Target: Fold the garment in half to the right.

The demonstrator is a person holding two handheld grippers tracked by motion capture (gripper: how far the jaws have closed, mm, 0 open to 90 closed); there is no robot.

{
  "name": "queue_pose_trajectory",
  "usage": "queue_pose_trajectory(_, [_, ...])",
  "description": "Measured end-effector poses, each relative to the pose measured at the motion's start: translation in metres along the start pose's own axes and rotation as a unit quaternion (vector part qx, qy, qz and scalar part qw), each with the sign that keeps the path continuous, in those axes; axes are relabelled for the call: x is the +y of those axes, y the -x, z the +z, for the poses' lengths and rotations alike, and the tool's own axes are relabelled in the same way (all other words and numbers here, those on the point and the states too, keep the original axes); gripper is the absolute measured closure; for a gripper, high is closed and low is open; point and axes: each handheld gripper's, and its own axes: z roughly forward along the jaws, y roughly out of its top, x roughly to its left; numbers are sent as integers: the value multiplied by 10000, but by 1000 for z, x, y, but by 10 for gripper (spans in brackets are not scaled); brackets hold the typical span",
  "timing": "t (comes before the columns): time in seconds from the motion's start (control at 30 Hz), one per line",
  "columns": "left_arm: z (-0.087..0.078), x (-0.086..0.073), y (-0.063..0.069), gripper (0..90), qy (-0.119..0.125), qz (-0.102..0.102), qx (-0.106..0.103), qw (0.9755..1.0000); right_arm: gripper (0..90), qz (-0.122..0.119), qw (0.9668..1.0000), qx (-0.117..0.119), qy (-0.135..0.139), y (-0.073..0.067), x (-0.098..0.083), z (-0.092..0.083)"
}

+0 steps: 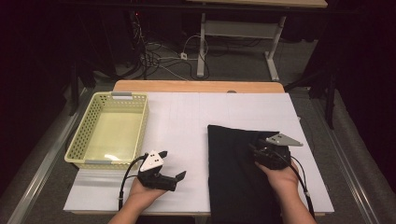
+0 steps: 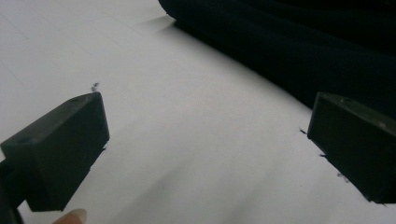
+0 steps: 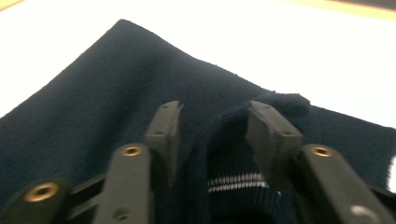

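Observation:
A dark navy knitted garment [image 1: 233, 182] lies folded flat on the right half of the white table top [image 1: 187, 121]. My right gripper [image 1: 253, 147] rests on its upper right part, held from below by a hand. In the right gripper view the jaws [image 3: 215, 109] stand apart over the cloth [image 3: 112, 74]; a raised fold with a thin white stripe sits between them, against the right-hand jaw. My left gripper [image 1: 179, 177] lies low over the bare table, left of the garment and pointing toward it. Its jaws [image 2: 205, 144] are wide apart with nothing between them, the garment's edge [image 2: 280, 46] beyond.
A pale yellow perforated basket [image 1: 140, 123] stands at the table's left, with nothing inside. A wooden strip [image 1: 201, 86] runs along the far edge. Cables and desk legs are on the floor beyond. White table surface lies between the basket and the garment.

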Motion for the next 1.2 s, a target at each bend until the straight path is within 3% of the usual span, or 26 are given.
queue_pose_trajectory(0.03, [0, 0, 0, 0, 3, 1, 1, 10000, 598, 22, 10000, 12, -49, 2, 1, 4])
queue_pose_trajectory(0.1, [0, 0, 0, 0, 11, 14, 5, 10000, 796, -9, 9999, 12, -159, 5, 0, 9])
queue_pose_trajectory(0.17, [0, 0, 1, 0, 17, 20, 20, 10000, 863, -13, 9999, -25, -160, 8, -4, 9])
queue_pose_trajectory(0.27, [0, 0, 0, 0, 18, -1, 14, 10000, 861, 124, 9996, -51, -250, 18, -18, 5])
queue_pose_trajectory(0.33, [0, 0, 0, 0, 26, 4, -8, 10000, 804, 183, 9991, -150, -362, 26, -28, 2])
queue_pose_trajectory(0.4, [0, 0, 0, 0, 16, 26, -20, 10000, 753, 316, 9988, -104, -362, 32, -34, -1])
queue_pose_trajectory(0.57, [0, 0, 1, 0, 34, 58, -20, 10000, 668, 366, 9990, -138, -191, 36, -26, -8])
queue_pose_trajectory(0.63, [0, 0, 1, 0, 27, 52, -19, 10000, 619, 377, 9991, -91, -146, 35, -20, -6])
queue_pose_trajectory(0.73, [0, 0, 1, 0, 32, 84, 2, 10000, 485, 571, 9977, 139, -327, 33, -16, 8])
queue_pose_trajectory(0.83, [0, 0, 2, 0, 31, 103, 11, 9999, 401, 607, 9964, -144, -579, 33, -20, 21])
queue_pose_trajectory(0.93, [0, 0, 2, 0, 35, 98, 15, 9999, 430, 811, 9948, -29, -613, 36, -25, 26])
queue_pose_trajectory(1.0, [0, 0, 2, 0, 30, 106, 0, 9999, 491, 735, 9954, 115, -600, 35, -25, 26])
queue_pose_trajectory(1.2, [0, 0, 1, 0, 32, 110, -31, 9999, 665, 540, 9969, 171, -551, 27, -25, 25])
